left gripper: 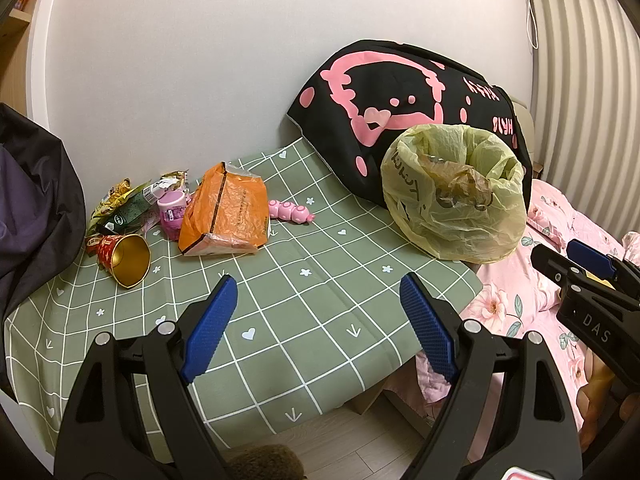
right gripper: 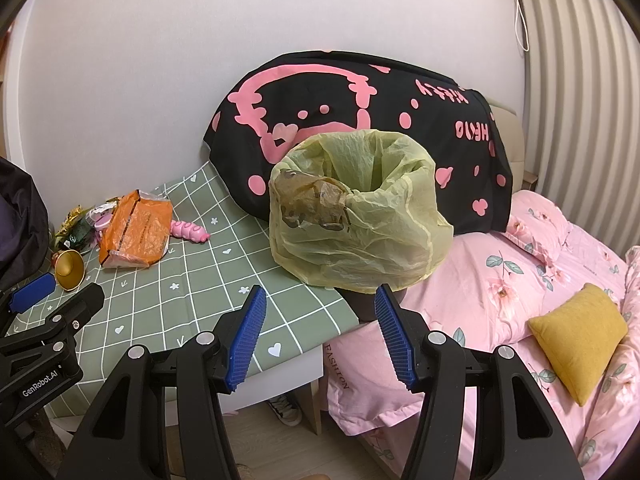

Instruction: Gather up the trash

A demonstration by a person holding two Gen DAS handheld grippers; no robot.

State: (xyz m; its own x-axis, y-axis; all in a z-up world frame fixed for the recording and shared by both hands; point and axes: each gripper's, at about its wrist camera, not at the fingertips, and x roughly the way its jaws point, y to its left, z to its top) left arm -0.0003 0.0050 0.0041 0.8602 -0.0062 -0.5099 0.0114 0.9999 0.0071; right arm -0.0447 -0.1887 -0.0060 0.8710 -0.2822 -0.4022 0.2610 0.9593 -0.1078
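A bin lined with a yellow-green bag [left gripper: 456, 196] [right gripper: 356, 216] stands at the right end of the green checked cloth [left gripper: 304, 304] [right gripper: 176, 292], with brown wrapping inside its mouth. Trash lies at the far left: an orange bag [left gripper: 226, 210] [right gripper: 134, 228], a gold-lined paper cup [left gripper: 126, 260] [right gripper: 70, 269], a pink cup [left gripper: 173, 214] and several wrappers [left gripper: 120, 204] [right gripper: 76, 226]. My left gripper [left gripper: 318, 330] hangs open above the cloth's near part. My right gripper [right gripper: 320, 338] is open just before the bin, also seen at the right edge as right gripper [left gripper: 560, 262].
A pink caterpillar toy [left gripper: 290, 212] [right gripper: 190, 231] lies beside the orange bag. A black-and-pink cushion [left gripper: 404, 92] [right gripper: 360, 108] leans on the wall behind the bin. Pink floral bedding [right gripper: 520, 280] with a yellow pillow [right gripper: 578, 330] fills the right. Dark fabric [left gripper: 32, 184] hangs at the left.
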